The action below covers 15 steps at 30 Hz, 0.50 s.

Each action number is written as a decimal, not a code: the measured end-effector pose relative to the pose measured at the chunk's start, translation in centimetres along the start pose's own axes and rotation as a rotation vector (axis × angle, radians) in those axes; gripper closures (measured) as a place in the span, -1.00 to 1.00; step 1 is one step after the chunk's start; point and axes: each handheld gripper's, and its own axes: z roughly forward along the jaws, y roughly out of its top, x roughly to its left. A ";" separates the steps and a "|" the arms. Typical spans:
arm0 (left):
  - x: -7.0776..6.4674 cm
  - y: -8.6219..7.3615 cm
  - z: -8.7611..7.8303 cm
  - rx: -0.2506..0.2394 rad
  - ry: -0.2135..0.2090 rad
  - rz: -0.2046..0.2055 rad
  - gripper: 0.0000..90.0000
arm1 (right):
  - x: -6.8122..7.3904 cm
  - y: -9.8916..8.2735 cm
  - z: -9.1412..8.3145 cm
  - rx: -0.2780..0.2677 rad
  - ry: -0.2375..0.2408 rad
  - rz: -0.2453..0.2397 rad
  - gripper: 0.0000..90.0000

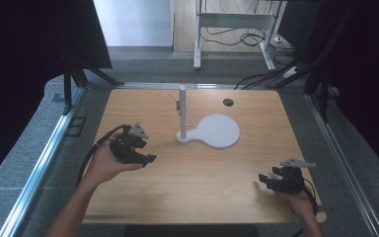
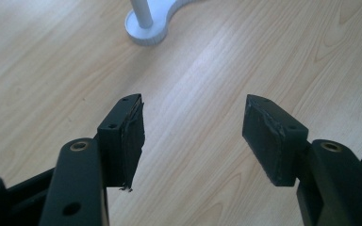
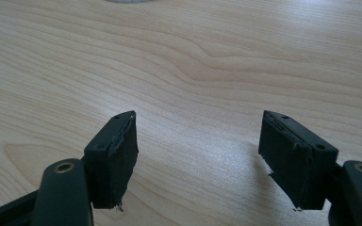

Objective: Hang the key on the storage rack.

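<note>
Wooden table (image 1: 202,182) under two empty, spread grippers (image 1: 148,159)

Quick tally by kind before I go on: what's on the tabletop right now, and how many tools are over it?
White stand (upright post with pegs on a flat base): 1
Dark round cable hole in the table: 1
Handheld tools, both open with nothing between them: 2, left tool and right tool
Total: 4

bare wood btwn both claws, white stand (image 1: 182,114) w/ flat base (image 1: 219,131) blocks table (image 1: 202,187) centre-back
</note>
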 end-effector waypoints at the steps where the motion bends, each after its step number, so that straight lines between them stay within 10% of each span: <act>1: 0.0 -0.3 0.2 0.004 0.006 -0.003 -0.11 | 0.0 0.0 0.1 0.009 0.000 -0.003 -0.35; 15: -1.1 -1.9 1.5 0.003 0.035 -0.022 -0.13 | 0.0 -0.1 0.8 0.024 0.005 -0.012 -0.35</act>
